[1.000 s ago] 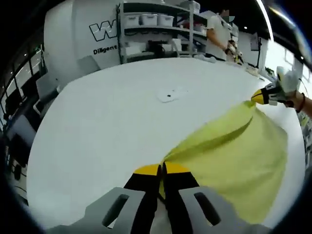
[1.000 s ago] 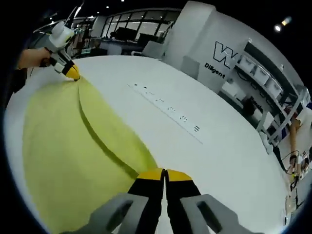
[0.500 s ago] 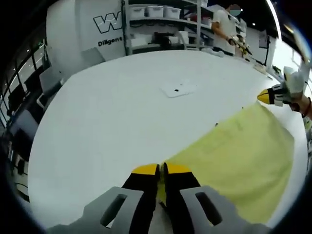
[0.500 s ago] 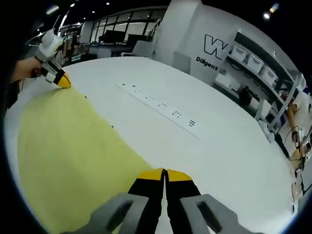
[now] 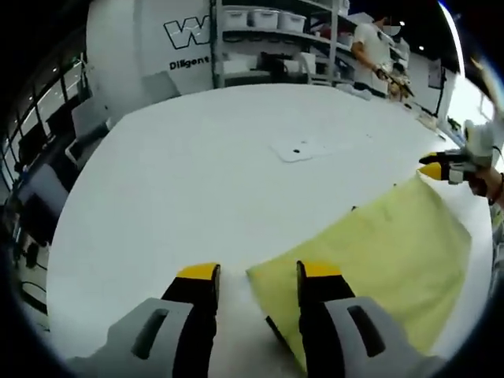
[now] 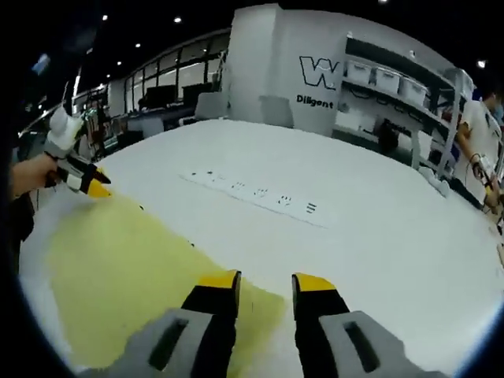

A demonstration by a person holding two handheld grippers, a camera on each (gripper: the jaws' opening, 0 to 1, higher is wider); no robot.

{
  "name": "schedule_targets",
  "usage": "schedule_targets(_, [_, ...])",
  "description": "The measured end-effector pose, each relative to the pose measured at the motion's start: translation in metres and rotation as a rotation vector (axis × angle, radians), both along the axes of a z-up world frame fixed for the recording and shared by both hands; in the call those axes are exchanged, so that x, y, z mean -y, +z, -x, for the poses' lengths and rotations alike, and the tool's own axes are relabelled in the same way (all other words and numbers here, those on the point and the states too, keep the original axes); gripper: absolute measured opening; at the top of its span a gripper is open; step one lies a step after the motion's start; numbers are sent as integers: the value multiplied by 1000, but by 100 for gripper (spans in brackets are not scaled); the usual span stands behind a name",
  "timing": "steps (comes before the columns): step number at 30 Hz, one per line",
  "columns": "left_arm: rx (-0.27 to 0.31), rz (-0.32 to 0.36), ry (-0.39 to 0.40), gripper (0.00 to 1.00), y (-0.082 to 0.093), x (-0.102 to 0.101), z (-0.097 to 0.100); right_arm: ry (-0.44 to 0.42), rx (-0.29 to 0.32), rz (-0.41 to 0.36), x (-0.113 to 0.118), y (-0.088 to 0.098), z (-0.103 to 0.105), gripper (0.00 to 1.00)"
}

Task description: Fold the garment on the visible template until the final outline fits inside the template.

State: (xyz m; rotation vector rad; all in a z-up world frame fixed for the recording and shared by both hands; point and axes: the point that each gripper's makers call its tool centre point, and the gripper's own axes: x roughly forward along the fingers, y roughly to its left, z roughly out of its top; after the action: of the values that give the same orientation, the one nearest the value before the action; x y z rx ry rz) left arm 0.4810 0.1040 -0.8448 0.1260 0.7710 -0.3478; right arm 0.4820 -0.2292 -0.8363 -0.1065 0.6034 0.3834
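A yellow garment (image 5: 378, 252) lies flat on the white table (image 5: 197, 181). In the left gripper view, my left gripper (image 5: 258, 272) is open, and the near corner of the cloth lies loose between its jaws. The right gripper (image 5: 438, 168) sits at the far corner, held by a hand. In the right gripper view, my right gripper (image 6: 266, 281) is open over another corner of the garment (image 6: 134, 276). The left gripper (image 6: 88, 184) rests at the cloth's far left corner. Small dark marks (image 5: 352, 209) show on the table along the cloth's edge.
A white plate with holes (image 5: 298, 148) is set into the table beyond the garment. A long strip with dark symbols (image 6: 260, 193) runs across the table. Shelves with bins (image 5: 268, 39) and a person (image 5: 374, 49) stand behind the table's far edge.
Both grippers have opened and let go of the garment's corners. The cloth, held up and stretched a second ago, now lies flat on the table.
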Motion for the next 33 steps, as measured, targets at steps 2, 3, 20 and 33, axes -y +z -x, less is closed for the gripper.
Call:
schedule_targets(2, [2,13,-8,51,4,3,3,8,-22,-23,-4,-2,4,37])
schedule_targets(3, [18,18,-23,53,8,6,4,3,-42,-28,-4,-4,8,42])
schedule_targets(20, [57,50,-100,71,30,22,47,65,-107,-35,-12,7,58,65])
schedule_targets(33, [53,89,-127,71,35,31,82,131,-141,-28,-23,11,107,66])
